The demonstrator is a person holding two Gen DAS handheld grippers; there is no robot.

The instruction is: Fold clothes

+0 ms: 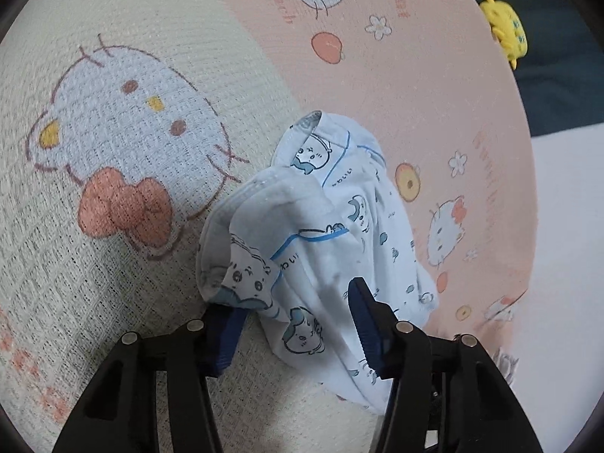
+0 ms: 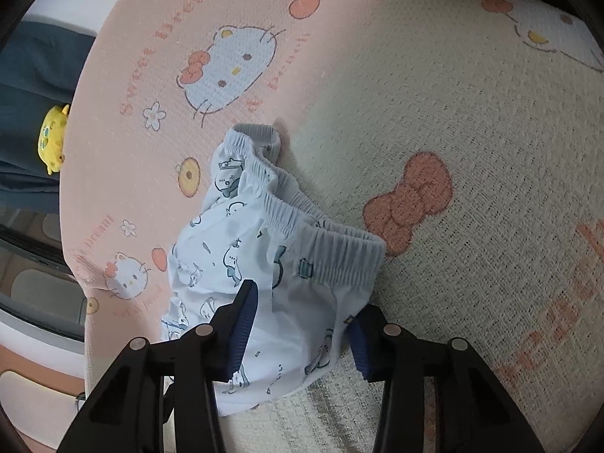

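Small white shorts [image 1: 321, 234] with a blue cartoon print lie crumpled on a cream and pink cat-print blanket [image 1: 113, 249]. My left gripper [image 1: 294, 302] is open, its blue-padded fingers [image 1: 372, 324] standing on either side of the leg end of the shorts. The near left fingertip is partly under a fold of cloth. In the right wrist view the shorts [image 2: 264, 264] show their gathered elastic waistband [image 2: 339, 253]. My right gripper [image 2: 302, 305] is open too, one finger on each side of the cloth just below that waistband. Neither gripper pinches the fabric.
A yellow plush toy [image 1: 506, 30] [image 2: 53, 139] sits on a dark blue surface past the blanket's pink edge. A white surface [image 1: 566, 226] borders the blanket on the right of the left wrist view. The blanket [image 2: 472, 132] spreads wide around the shorts.
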